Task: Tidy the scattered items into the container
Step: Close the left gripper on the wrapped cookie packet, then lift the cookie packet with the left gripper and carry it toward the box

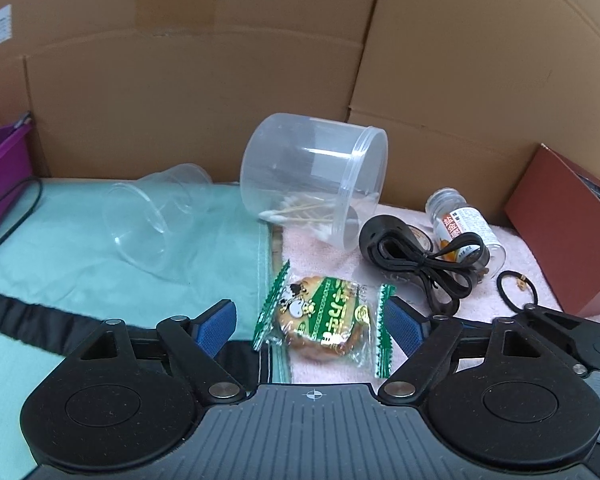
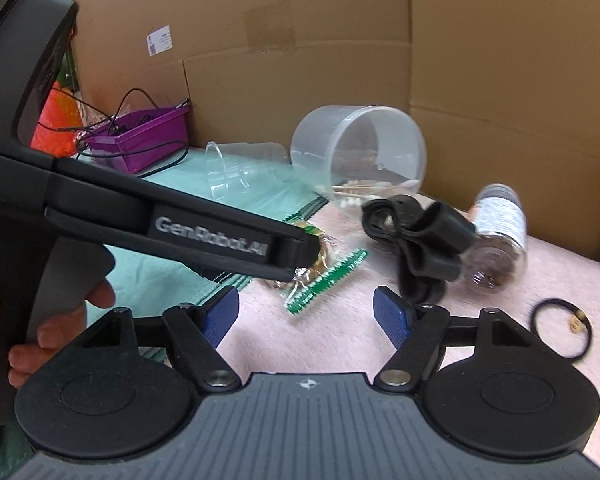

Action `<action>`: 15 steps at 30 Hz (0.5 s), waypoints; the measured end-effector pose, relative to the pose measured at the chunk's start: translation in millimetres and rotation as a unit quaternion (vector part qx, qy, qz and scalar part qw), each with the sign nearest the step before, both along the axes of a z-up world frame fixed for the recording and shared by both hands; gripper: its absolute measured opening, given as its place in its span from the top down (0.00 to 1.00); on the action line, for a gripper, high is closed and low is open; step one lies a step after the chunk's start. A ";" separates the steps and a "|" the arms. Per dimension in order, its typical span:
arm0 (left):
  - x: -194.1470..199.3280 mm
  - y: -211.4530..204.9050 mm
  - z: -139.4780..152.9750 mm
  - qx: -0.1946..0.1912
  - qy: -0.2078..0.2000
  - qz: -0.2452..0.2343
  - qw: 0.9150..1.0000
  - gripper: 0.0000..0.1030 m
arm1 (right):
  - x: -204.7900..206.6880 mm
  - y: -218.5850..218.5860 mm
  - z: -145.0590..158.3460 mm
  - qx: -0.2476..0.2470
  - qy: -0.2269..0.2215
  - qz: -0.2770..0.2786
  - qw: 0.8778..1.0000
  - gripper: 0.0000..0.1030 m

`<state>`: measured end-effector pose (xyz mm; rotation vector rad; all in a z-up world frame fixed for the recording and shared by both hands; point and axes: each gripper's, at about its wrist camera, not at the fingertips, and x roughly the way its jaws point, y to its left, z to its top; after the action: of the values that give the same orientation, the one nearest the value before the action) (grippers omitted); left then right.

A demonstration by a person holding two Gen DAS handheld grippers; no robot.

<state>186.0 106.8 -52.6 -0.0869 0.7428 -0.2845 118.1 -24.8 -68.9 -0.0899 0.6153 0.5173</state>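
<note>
Between the blue pads of the left gripper point(image 1: 310, 326), at the near middle of the scene, lies a biscuit in a clear and green wrapper point(image 1: 324, 326); the jaws stand wide apart on either side of it and do not appear to grip it. From the right wrist view the left gripper point(image 2: 300, 256) reaches in from the left with its tip right at the same biscuit point(image 2: 320, 268), though its body hides whether it touches. The right gripper point(image 2: 306, 316) hovers over the pink towel point(image 2: 340, 340), its jaws also apart and holding nothing. Beyond the biscuit, toward the far cardboard wall point(image 1: 220, 80), a clear round tub point(image 1: 314, 180) lies tipped on its side, mouth facing right and near, with cotton swabs point(image 1: 300, 216) spilling from it onto the towel; this is probably the container meant by the task. To its right sit a bundled black cable point(image 1: 420, 260) and a small bottle lying on its side point(image 1: 466, 228), touching or nearly so, and farther right a black hair tie point(image 1: 518, 286) lies alone. To the left, on a green cloth point(image 1: 80, 248), a clear plastic cup point(image 1: 156, 220) lies tipped over. A purple bin point(image 1: 4, 172) stands at the far left edge and a dark red box point(image 1: 560, 232) at the far right. Judging from this, the tidying has scarcely begun: every loose item is still out, and the tub itself likely needs standing upright.
</note>
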 end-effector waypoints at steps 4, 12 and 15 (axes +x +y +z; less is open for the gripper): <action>11.2 1.2 -7.8 -0.010 0.014 -0.017 1.000 0.19 | 8.5 3.4 -3.0 -0.002 -0.001 0.005 1.000 0.27; 10.5 -1.7 -12.3 -0.011 0.013 -0.027 0.999 0.22 | 19.5 2.3 -6.7 0.014 0.013 0.004 1.000 0.43; 4.9 -5.9 -10.9 -0.008 0.013 -0.029 0.999 0.25 | 15.4 1.0 -6.0 0.014 0.014 0.004 1.000 0.49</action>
<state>190.9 100.9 -63.6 -0.0846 0.7707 -0.3451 133.5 -23.8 -75.0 -0.0593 0.6342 0.5355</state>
